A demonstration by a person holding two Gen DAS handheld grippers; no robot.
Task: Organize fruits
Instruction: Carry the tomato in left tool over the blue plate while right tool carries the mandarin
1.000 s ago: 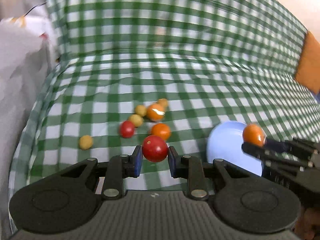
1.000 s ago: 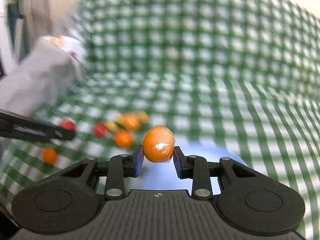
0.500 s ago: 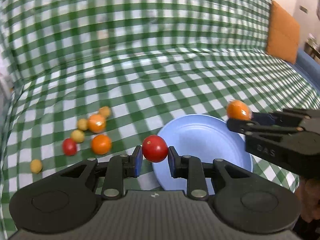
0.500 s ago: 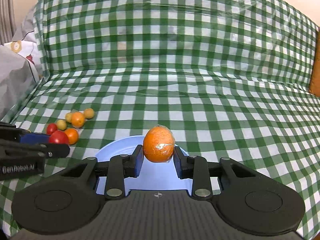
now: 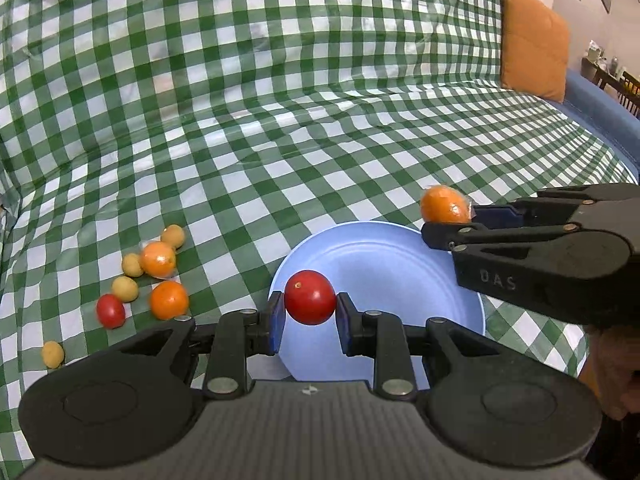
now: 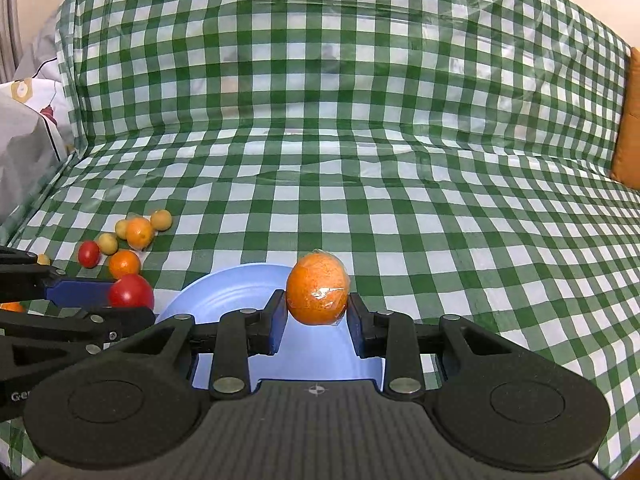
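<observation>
My left gripper [image 5: 310,316] is shut on a red tomato [image 5: 309,297] and holds it over the left part of a blue plate [image 5: 392,264]. My right gripper [image 6: 317,320] is shut on a wrapped orange [image 6: 317,294] above the plate's [image 6: 224,300] right rim. The right gripper with its orange [image 5: 444,205] shows in the left wrist view, and the left gripper with its tomato [image 6: 131,291] shows in the right wrist view. Loose fruit lies on the green checked cloth left of the plate: two oranges [image 5: 169,300], a red tomato [image 5: 110,311] and several small yellow fruits [image 5: 125,289].
The checked cloth [image 6: 400,184] covers a sofa seat and backrest. An orange cushion [image 5: 534,52] leans at the far right. A grey and white pillow [image 6: 24,136] lies at the left end. One yellow fruit [image 5: 53,354] lies apart at the near left.
Both grippers have moved toward the blue plate with their fruit held; the left one has swung right, so the plate now lies under the tomato.
</observation>
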